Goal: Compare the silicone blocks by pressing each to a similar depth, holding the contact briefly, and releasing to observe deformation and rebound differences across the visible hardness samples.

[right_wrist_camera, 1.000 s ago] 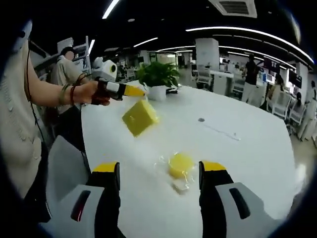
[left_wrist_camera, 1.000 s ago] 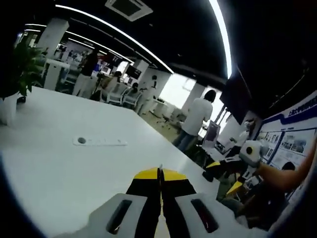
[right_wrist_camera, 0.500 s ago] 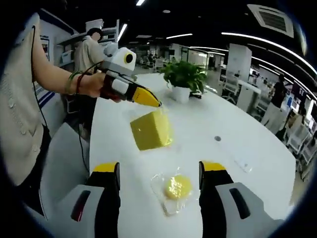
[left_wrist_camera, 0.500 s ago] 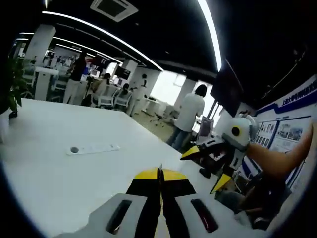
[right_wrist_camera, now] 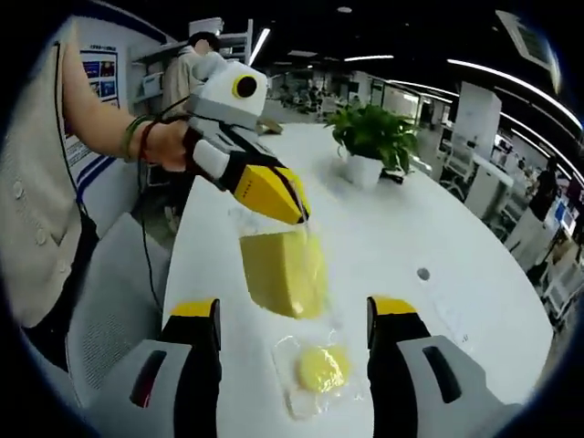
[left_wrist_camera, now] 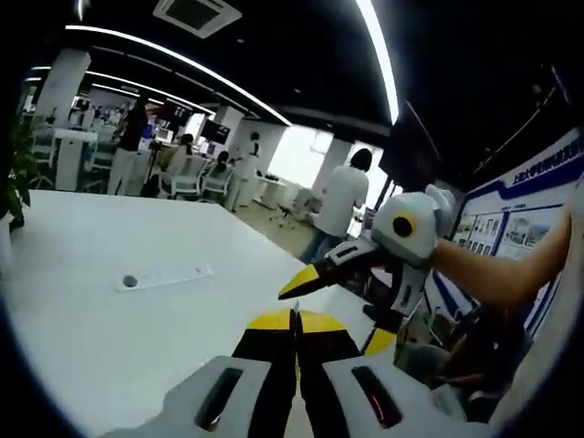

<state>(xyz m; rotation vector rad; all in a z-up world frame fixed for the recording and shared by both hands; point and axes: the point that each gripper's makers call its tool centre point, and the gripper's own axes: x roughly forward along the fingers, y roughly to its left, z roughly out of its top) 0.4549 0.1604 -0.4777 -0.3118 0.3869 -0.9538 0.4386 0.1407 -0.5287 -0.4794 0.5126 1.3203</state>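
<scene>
As seen in the right gripper view, locate the white table (right_wrist_camera: 474,301) running away from the near edge toward the far end. Note the person's torso (right_wrist_camera: 36,219) off the table's left edge, with a grey chair (right_wrist_camera: 109,310) just beside that edge. Find the potted plant (right_wrist_camera: 374,146) standing toward the far end of the table. Identify the left gripper (right_wrist_camera: 299,217) held in the person's hand (right_wrist_camera: 169,146) above the left half of the table, tips pointing down. Confirm in the left gripper view jaws pressed together with no gap. Read the tips as pinched on the clear wrap (right_wrist_camera: 245,224) at the top of the large yellow block (right_wrist_camera: 278,269), hanging tilted just under them; cannot tell whether its lower edge touches the table. Identify the right gripper (right_wrist_camera: 292,310) at the near edge, jaws spread wide and gripping nothing. Locate the small round yellow block (right_wrist_camera: 319,370), sealed in a clear bag (right_wrist_camera: 290,401), lying flat on the table near the near edge, apart from the large yellow block and between the two spread jaws as viewed. Note a pale strip (left_wrist_camera: 164,276) lying flat mid-table in the left gripper view. Note a small dark disc (right_wrist_camera: 422,273) on the table right of the large yellow block.
</scene>
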